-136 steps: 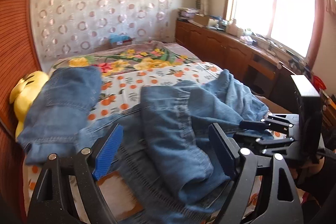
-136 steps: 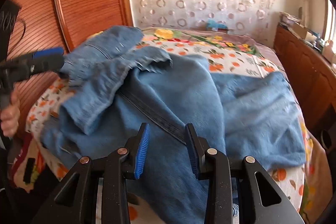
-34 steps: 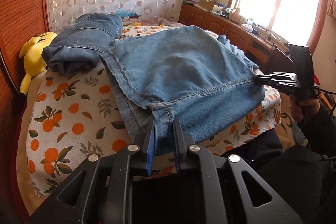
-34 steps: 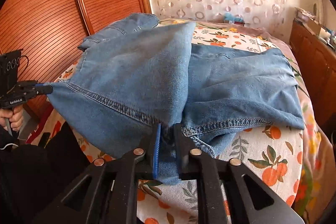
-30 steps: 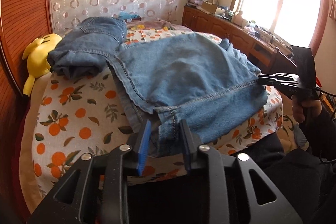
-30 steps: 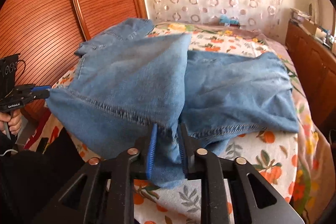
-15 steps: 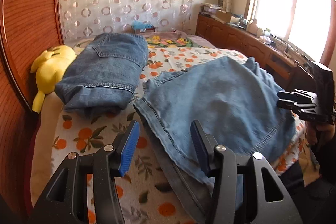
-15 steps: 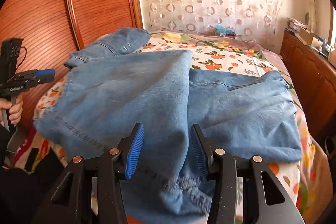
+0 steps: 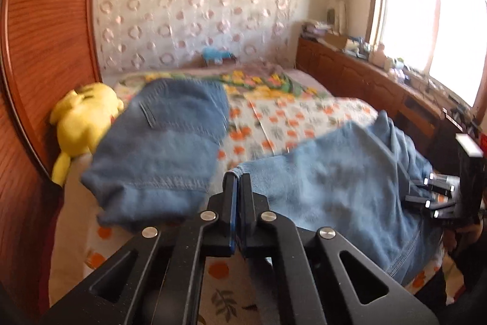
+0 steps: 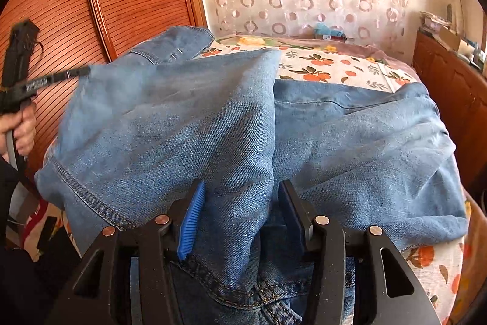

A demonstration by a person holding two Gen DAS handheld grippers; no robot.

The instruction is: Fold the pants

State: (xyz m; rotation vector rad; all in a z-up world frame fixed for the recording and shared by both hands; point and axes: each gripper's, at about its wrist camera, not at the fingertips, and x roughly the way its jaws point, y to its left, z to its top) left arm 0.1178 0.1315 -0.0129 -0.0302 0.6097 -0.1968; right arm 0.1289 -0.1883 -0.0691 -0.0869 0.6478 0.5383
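1. Left wrist view: the left gripper has its jaws pressed together, and their tips sit at the near corner of the pants. Half a second earlier they stood wide with no cloth between them, so they have just snapped shut. Whether denim is caught I cannot tell; the frame is blurred there. The pants lie spread on the bed, with another folded pair of jeans just beside them on the headboard side and a yellow plush toy beyond that. The right gripper shows at the pants' far edge.

2. Right wrist view: the right gripper has its jaws spread — they have just been opening. A ridge of the pants rises between the pads without being pressed. A second ago this gripper pinched the hem; it has let go. One leg lies doubled over the other.

3. Judgement: the first fold looks set down, and the left side seems to be taking a fresh hold for the next fold.
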